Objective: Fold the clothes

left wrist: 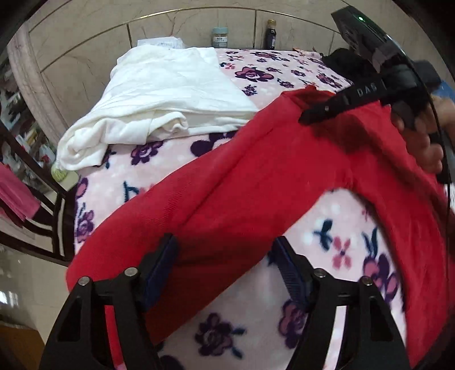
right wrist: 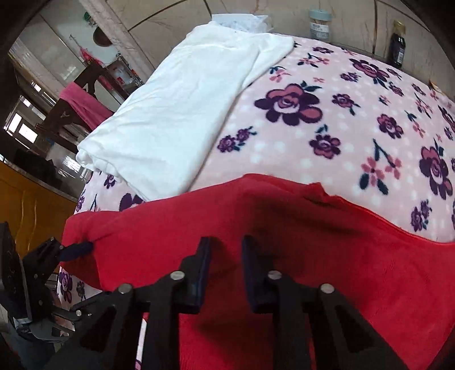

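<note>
A red garment (left wrist: 256,182) (right wrist: 312,256) lies across the near side of a table covered with a pink floral blanket (left wrist: 284,74) (right wrist: 327,142). My left gripper (left wrist: 224,239) is open wide over the garment's near-left end. Its left pad rests on the red cloth and its right pad is over the blanket. In the right wrist view the left gripper (right wrist: 82,249) touches the garment's left corner. My right gripper (right wrist: 226,242) (left wrist: 305,116) has narrow jaws, with a ridge of red cloth running into the gap between them. A folded white garment (left wrist: 159,94) (right wrist: 176,113) lies at the far left.
A lidded jar (left wrist: 219,37) (right wrist: 321,25) and a dark bottle (left wrist: 271,34) (right wrist: 397,48) stand at the table's far edge by the marble wall. A dark cloth (left wrist: 341,62) sits at the far right. Left of the table is a chair draped with pink cloth (left wrist: 14,196) (right wrist: 82,105).
</note>
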`<control>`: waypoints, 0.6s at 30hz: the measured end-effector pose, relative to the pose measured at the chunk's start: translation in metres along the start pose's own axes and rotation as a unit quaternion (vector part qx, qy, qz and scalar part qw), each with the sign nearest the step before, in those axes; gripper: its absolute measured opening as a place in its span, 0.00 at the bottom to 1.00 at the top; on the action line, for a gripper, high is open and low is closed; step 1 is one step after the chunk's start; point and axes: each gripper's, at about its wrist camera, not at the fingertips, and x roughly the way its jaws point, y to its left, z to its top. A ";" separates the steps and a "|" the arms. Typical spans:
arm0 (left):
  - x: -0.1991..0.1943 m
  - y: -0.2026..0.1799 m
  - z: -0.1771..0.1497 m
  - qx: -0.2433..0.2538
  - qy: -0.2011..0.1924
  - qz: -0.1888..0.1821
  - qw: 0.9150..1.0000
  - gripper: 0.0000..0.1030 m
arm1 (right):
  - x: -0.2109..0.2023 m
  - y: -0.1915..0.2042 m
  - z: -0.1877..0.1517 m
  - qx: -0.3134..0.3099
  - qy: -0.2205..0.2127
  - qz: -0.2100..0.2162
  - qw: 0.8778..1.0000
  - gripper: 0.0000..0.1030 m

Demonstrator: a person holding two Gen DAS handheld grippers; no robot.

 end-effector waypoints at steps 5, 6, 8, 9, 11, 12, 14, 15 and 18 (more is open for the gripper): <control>-0.029 0.053 -0.028 -0.128 -0.042 -0.060 0.989 0.67 | -0.003 -0.011 -0.006 0.026 -0.009 0.025 0.999 0.18; -0.034 0.068 -0.034 -0.162 -0.056 -0.067 0.983 0.67 | -0.006 -0.007 -0.006 0.028 -0.013 0.036 0.999 0.24; -0.044 0.097 -0.045 -0.230 -0.084 -0.081 0.966 0.67 | -0.013 0.006 -0.008 0.018 -0.028 0.050 0.998 0.37; -0.049 0.111 -0.050 -0.263 -0.097 -0.087 0.956 0.67 | -0.017 0.014 -0.010 0.009 -0.038 0.055 0.998 0.48; -0.047 0.129 -0.055 -0.306 -0.102 -0.102 0.941 0.68 | -0.022 0.034 -0.012 -0.016 -0.044 0.060 0.997 0.58; -0.041 0.133 -0.054 -0.318 -0.092 -0.106 0.938 0.68 | -0.022 0.045 -0.013 -0.031 -0.041 0.061 0.997 0.58; -0.030 0.134 -0.050 -0.314 -0.073 -0.090 0.942 0.68 | -0.012 0.069 -0.018 -0.068 -0.021 0.046 0.996 0.58; -0.027 0.133 -0.048 -0.308 -0.068 -0.080 0.945 0.70 | -0.005 0.078 -0.022 -0.091 -0.009 0.025 0.995 0.58; -0.026 0.136 -0.046 -0.319 -0.063 -0.060 0.944 0.71 | 0.013 0.093 -0.033 -0.129 0.016 -0.027 0.991 0.59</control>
